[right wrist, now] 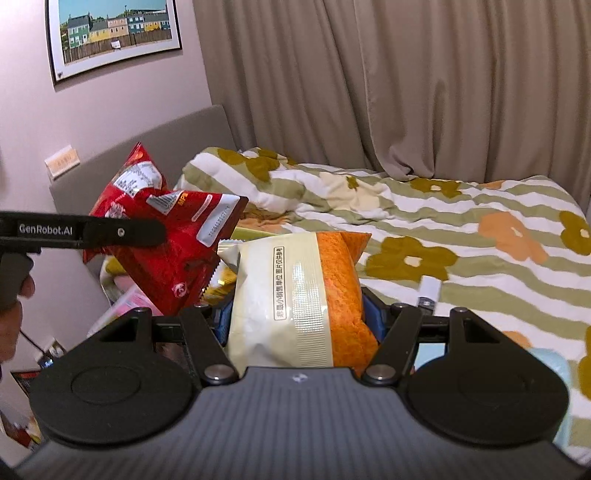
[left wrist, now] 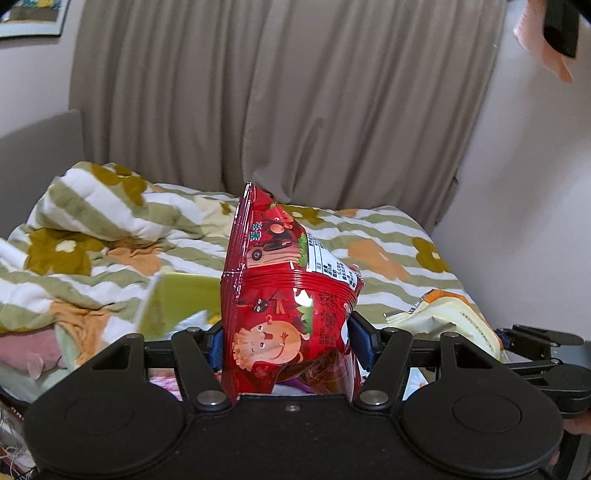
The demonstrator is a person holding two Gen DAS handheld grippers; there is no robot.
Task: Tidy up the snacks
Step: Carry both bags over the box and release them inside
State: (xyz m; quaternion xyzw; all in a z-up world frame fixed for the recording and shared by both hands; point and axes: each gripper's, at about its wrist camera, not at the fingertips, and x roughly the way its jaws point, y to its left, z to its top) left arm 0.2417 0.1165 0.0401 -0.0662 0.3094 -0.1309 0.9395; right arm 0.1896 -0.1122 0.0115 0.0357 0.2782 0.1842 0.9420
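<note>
My left gripper (left wrist: 290,341) is shut on a red snack bag (left wrist: 288,295) with a cartoon face, held upright above the bed. My right gripper (right wrist: 297,319) is shut on a cream and orange snack bag (right wrist: 295,295), also lifted above the bed. In the right wrist view the red bag (right wrist: 166,236) and the left gripper's black body (right wrist: 85,230) show at the left. In the left wrist view the cream and orange bag (left wrist: 447,321) and part of the right gripper (left wrist: 535,347) show at the right.
A bed with a striped, flowered quilt (right wrist: 461,229) fills the space ahead, bunched up at the far left (left wrist: 92,206). A green box (left wrist: 177,306) lies on it. Beige curtains (left wrist: 288,96) hang behind. A grey headboard (right wrist: 147,147) and a framed picture (right wrist: 114,33) are on the left wall.
</note>
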